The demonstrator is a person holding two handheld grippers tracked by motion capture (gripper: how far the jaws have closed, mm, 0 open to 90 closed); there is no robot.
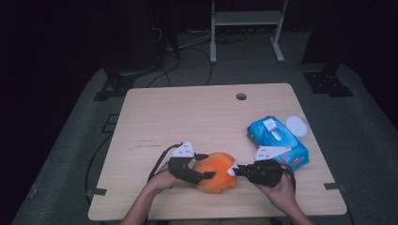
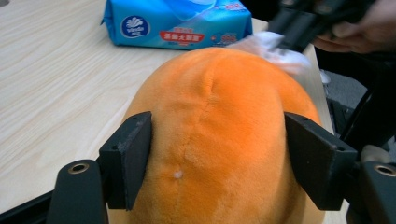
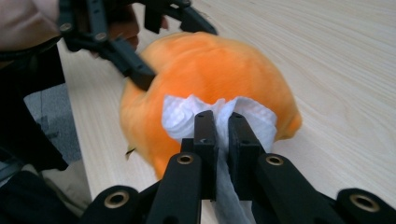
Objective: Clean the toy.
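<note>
Right now it's the wiping step: orange plush toy (image 1: 215,171) sits near the front edge of the table (image 1: 187,112), just left of the blue wipes pack (image 1: 278,140). Left gripper (image 1: 209,165) has its jaws clamped on the toy's sides, pads pressing the fur, steadying it. Right gripper (image 3: 222,123) is pinched tight on a white wipe (image 3: 180,116), w/ the wipe touching the toy's surface. Next move prob. needs short strokes across the fur, left grip staying firm so the toy won't roll.
</note>
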